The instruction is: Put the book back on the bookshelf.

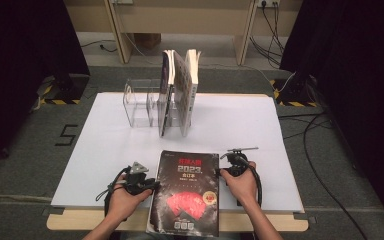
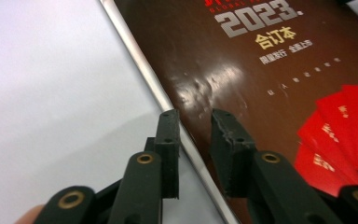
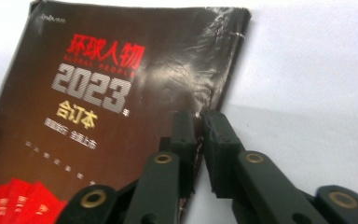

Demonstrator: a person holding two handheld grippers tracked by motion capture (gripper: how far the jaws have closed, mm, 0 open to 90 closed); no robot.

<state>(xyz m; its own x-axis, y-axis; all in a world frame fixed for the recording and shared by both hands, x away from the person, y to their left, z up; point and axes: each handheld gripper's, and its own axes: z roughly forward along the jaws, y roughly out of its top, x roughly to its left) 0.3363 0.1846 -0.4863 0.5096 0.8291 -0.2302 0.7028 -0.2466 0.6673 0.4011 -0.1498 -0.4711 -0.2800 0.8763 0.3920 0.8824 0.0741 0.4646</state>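
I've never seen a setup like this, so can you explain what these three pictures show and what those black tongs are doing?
A person sits at a white table holding hand-operated tongs. One picture looks down from above; the other two come from cameras riding on each tool. A dark magazine lies flat in front; more books stand in a clear rack behind. The left tongs straddle the magazine's left edge, jaws apart. The right tongs sit at its right edge, nearly closed around it. Nothing is lifted yet.

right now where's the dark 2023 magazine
In the high view the magazine lies flat at the table's near edge, between the left gripper and right gripper.
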